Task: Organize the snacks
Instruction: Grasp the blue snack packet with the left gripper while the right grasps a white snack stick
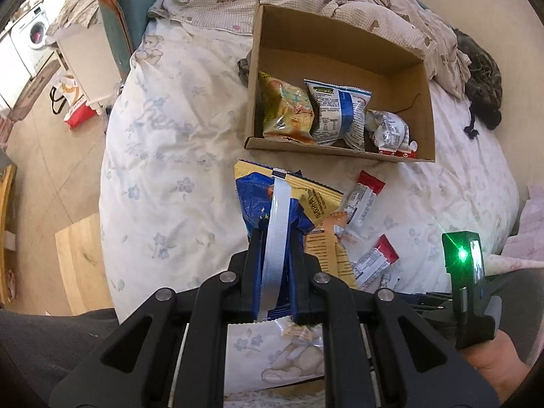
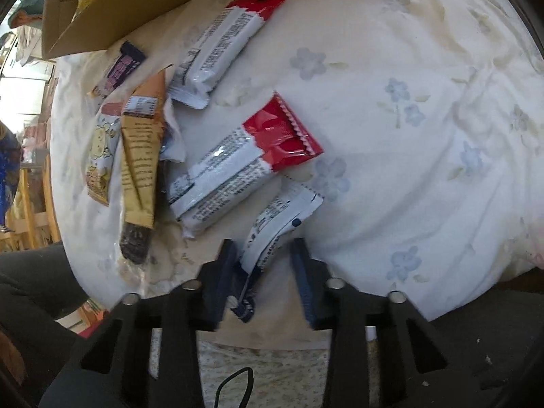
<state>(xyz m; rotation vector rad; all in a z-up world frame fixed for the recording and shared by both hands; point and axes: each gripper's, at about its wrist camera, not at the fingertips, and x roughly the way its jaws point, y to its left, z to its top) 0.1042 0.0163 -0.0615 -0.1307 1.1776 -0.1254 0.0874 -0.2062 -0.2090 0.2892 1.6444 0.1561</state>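
Two hand-held grippers work over a flower-print bed sheet [image 1: 163,129] strewn with snacks. Far left in the left wrist view, a washing machine [image 1: 35,32] stands across the tiled floor. At centre, the left gripper [image 1: 279,187] points steeply down, its fingers pressed together on a blue and yellow snack bag [image 1: 251,197] held clear of the sheet. Beyond it lies an open cardboard box [image 1: 340,51] with three packets standing along its near wall: a yellow one [image 1: 282,108], a blue-and-white one [image 1: 336,112] and a smaller white-and-red one [image 1: 391,129]. Just right of the held bag, two red-and-white bars [image 1: 365,197] lie loose on the sheet, well outside the box. In the right wrist view, a tan wrapper [image 2: 141,146] lies at left among other small packets, the two bars beside it. Lower down, the right gripper [image 2: 263,248] stands with its fingers spread either side of a small white-and-blue sachet [image 2: 282,214]; the sachet's lower end lies against the left-hand finger, while the right-hand finger is clear of it
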